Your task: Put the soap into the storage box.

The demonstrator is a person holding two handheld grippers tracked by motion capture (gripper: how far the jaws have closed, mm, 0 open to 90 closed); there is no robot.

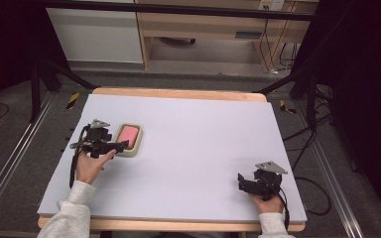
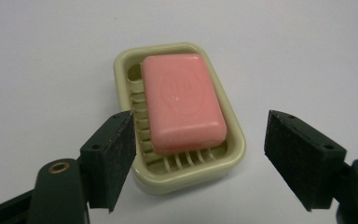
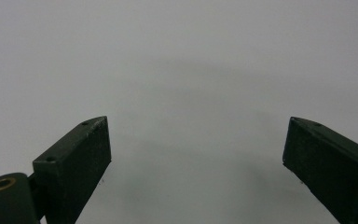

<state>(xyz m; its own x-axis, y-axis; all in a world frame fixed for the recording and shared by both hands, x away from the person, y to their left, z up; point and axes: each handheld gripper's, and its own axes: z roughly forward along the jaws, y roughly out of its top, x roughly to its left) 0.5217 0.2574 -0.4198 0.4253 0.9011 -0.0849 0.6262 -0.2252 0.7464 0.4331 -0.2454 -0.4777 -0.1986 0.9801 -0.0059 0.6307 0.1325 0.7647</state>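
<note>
From the high view, your left hand-held gripper (image 1: 121,145) sits just beside the soap dish (image 1: 135,147) at the desk's (image 1: 193,148) left side, pink soap (image 1: 128,135) lying in it; the right hand-held gripper (image 1: 241,179) rests well apart, near the front right.

Left gripper view: jaws apart, nothing clamped, the dish between them. That bar looks hard and slippery, so take it across its long sides.

Right gripper view: jaws apart over bare desk.

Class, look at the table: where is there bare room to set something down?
The broad middle of the table between the soap dish and the right gripper is bare, as is the far right. It is crowded only around the left gripper by the dish.
</note>
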